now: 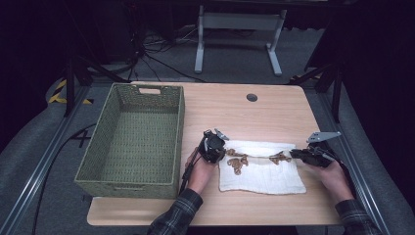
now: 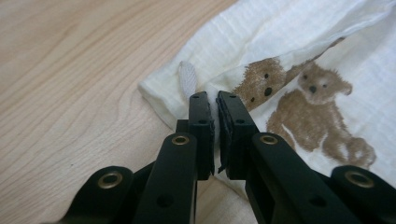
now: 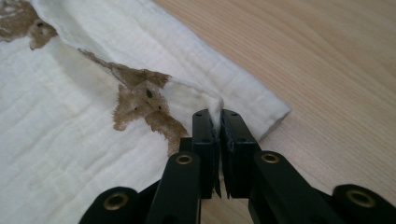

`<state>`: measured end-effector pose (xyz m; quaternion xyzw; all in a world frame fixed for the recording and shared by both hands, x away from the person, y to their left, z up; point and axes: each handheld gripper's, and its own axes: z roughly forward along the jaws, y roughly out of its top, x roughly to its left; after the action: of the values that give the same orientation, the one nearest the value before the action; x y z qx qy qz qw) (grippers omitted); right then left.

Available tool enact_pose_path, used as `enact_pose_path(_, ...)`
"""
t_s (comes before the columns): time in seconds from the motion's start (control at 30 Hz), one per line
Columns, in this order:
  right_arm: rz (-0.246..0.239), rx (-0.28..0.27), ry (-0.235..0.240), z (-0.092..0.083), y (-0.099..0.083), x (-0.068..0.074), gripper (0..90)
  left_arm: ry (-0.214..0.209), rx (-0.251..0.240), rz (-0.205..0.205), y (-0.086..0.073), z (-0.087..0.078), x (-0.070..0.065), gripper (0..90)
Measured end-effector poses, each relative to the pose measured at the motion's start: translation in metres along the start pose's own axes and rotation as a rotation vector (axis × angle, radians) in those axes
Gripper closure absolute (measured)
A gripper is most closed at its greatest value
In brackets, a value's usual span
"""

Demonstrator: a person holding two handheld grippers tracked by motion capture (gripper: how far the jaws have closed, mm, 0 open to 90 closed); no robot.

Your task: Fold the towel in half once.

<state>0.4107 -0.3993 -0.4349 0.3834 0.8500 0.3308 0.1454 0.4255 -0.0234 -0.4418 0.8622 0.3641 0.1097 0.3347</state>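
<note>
Folding this cloth [image 1: 262,174] cleanly depends on keeping both pinches even, so that is what I am minding. My left claw [image 2: 214,98] is closed on one corner of the white cloth, a thin pleat of fabric caught between its tips, with a small woven loop [image 2: 187,79] standing just to the left of them and the brown bear print [image 2: 317,116] lying just ahead and to the right. My right claw [image 3: 218,114] is likewise pinched shut on the opposite corner, a tuft of fabric poking up between the tips, and the lower layer's edge runs off just beyond and to the right of it. Seen from above, the edge between my two claws is drawn into a straight line over the rest of the cloth, which lies flat on the table [image 1: 235,110].

To do this well, I judge both hands should travel together at the same height and pace, keeping that edge taut but not yanked, so the corners do not slip. Laying it down should line it up with the edge beneath before I let go. The basket [image 1: 137,142] sits well off beyond my left claw, safely clear.
</note>
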Motion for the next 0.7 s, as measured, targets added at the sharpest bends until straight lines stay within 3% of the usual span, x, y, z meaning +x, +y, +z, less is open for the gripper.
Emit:
enact_pose_path(0.17,-0.007,-0.051,0.002,-0.016,0.001,0.003,85.2,0.005,-0.053,0.001,0.000,-0.020,-0.007,84.5)
enact_pose_path(0.33,-0.014,-0.089,0.031,-0.031,-0.007,0.010,85.2,0.002,-0.081,0.040,-0.005,-0.039,-0.020,84.5)
enact_pose_path(0.7,-0.037,-0.098,0.066,-0.041,-0.020,0.027,85.1,-0.011,-0.061,0.072,-0.024,-0.050,-0.034,84.4)
